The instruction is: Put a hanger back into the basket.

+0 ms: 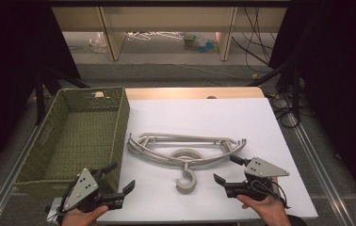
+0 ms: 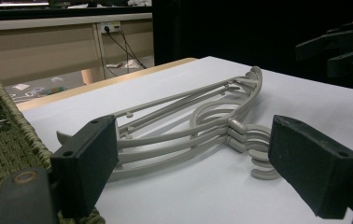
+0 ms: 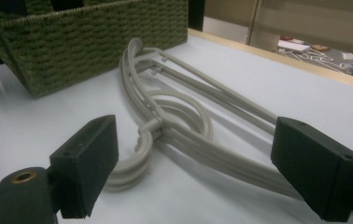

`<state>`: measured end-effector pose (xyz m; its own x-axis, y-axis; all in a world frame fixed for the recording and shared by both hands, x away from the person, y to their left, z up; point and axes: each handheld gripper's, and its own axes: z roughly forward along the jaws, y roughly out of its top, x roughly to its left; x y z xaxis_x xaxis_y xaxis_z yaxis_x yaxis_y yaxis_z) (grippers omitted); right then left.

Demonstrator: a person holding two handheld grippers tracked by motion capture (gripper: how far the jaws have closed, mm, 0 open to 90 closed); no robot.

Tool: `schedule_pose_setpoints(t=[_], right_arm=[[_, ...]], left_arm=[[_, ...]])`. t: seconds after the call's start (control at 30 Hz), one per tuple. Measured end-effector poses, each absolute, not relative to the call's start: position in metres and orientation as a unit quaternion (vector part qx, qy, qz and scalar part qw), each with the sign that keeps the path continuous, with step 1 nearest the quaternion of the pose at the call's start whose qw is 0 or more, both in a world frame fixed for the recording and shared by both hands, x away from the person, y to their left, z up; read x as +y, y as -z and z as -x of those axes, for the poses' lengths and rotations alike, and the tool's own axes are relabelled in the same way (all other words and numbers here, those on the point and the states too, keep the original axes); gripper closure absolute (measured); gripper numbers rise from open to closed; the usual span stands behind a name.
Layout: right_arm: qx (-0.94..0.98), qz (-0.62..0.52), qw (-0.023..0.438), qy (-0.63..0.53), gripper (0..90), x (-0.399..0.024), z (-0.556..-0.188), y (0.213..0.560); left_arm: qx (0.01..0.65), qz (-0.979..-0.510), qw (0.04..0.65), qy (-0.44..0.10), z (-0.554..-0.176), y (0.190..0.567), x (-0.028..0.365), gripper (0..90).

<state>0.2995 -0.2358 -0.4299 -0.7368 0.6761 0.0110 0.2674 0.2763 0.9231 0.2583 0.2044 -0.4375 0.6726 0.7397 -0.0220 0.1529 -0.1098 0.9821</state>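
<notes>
nearest the person, the left gripper (image 1: 118, 179) hangs with its jaws spread wide and nothing between them, just beside the near right corner of the green woven basket (image 1: 53, 141). the right gripper (image 1: 227, 170) sits at the same depth on the other side, its jaws likewise released and empty, held by a hand (image 1: 265, 212) at the table's near edge. both point toward the middle of the white table top (image 1: 261, 122).

between the two grippers, and a little ahead of them, lies the stack of grey hangers (image 1: 185, 149). the hangers lie flat, one on another, with their long axis running across the table from one gripper's side to the other. their hooks (image 1: 186, 181) point back toward the person, ending in the gap between the two grippers; the curved shoulders bow the same way, and the straight bars lie on the far side. the left end of the stack lies near the basket's right wall, apart from it. in the left gripper view the stack (image 2: 188, 126) lies ahead between the open jaws, untouched; in the right gripper view it (image 3: 179, 121) also lies ahead, with the hooks nearest the left jaw.

beyond the hangers the table top runs on to a wooden edge (image 1: 190, 92).
</notes>
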Motion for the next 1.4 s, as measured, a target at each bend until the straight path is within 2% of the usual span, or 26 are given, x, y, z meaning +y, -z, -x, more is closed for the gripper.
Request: schedule_pose_setpoints(t=[0.1,0.13,0.23,1.4], right_arm=[[0.776,-0.297,0.204,-0.517,16.6,-0.236,-0.301,0.431],[0.783,-0.301,0.190,-0.509,17.7,-0.235,-0.301,0.432],[0.789,-0.297,0.192,-0.502,21.8,-0.234,-0.301,0.432],[0.810,-0.266,0.173,-0.493,22.7,-0.224,-0.313,0.432]], left_arm=[[0.317,-0.702,0.586,-0.250,-0.258,0.438,0.204,15.9],[0.315,-0.704,0.586,-0.249,-0.258,0.437,0.204,15.9],[0.316,-0.704,0.586,-0.249,-0.258,0.438,0.204,15.8],[0.314,-0.708,0.584,-0.245,-0.259,0.439,0.201,15.9]])
